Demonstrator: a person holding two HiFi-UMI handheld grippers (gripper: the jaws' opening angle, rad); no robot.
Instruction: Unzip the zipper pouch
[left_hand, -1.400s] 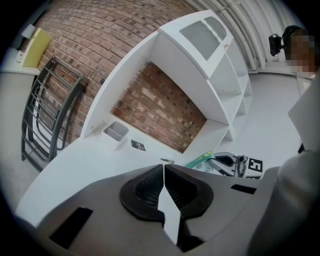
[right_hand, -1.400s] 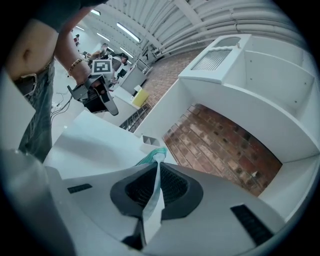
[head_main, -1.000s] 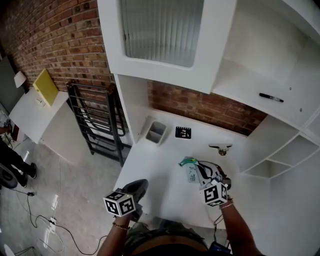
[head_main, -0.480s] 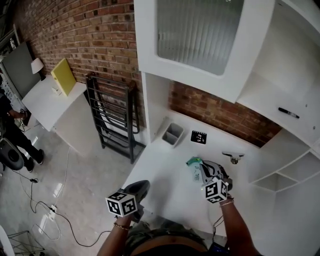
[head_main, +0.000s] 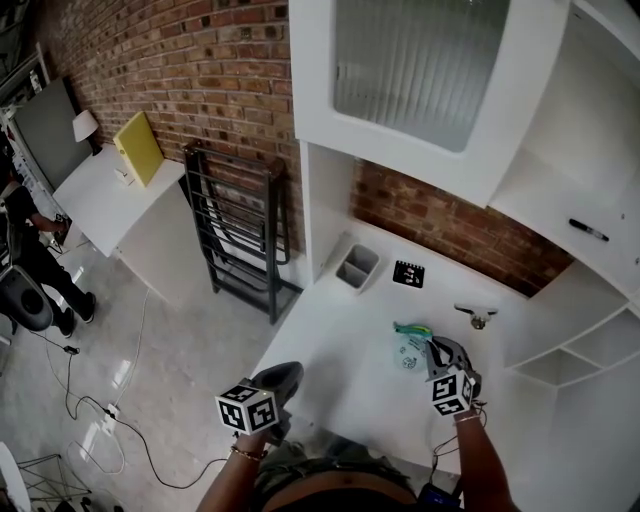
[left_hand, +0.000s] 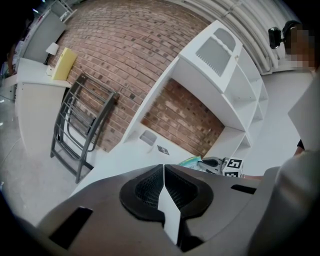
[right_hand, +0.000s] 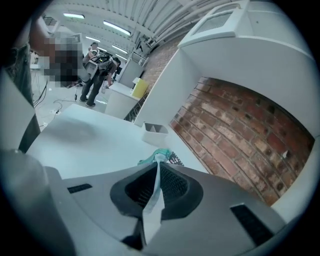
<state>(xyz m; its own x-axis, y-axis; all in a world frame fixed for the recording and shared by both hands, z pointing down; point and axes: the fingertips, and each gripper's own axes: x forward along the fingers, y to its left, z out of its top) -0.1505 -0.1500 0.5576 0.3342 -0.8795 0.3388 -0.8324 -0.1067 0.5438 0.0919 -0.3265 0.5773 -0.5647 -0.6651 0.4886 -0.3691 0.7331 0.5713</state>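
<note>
The right gripper (right_hand: 159, 165) has its jaws pressed together on a thin edge of the zipper pouch (right_hand: 156, 155), whose teal end comes out just past the tips. Whether it pinches the zipper pull or only the fabric, I cannot tell. In the head view this gripper (head_main: 437, 350) is at the lower right of the frame. The pouch (head_main: 408, 348) is directly in front of it, low over the white table (head_main: 340, 340) or resting on it.

The left gripper (left_hand: 163, 167) is fully closed with nothing between the jaws. In the head view it (head_main: 285, 372) is at the lower left, at the near edge of the table and well apart from the pouch. In its own view the pouch (left_hand: 192, 161) is seen at the right of centre, beside the other gripper.

I judge that the task is at the step of presenting the pouch, and the zipper looks not yet opened. The next move calls for the left gripper to open, cross to the pouch and take the free end or the pull. After that the two grippers can draw in opposite directions along the zipper.

Further back on the table stand a small bin (head_main: 357, 266) and a black marker card (head_main: 408, 273).
</note>
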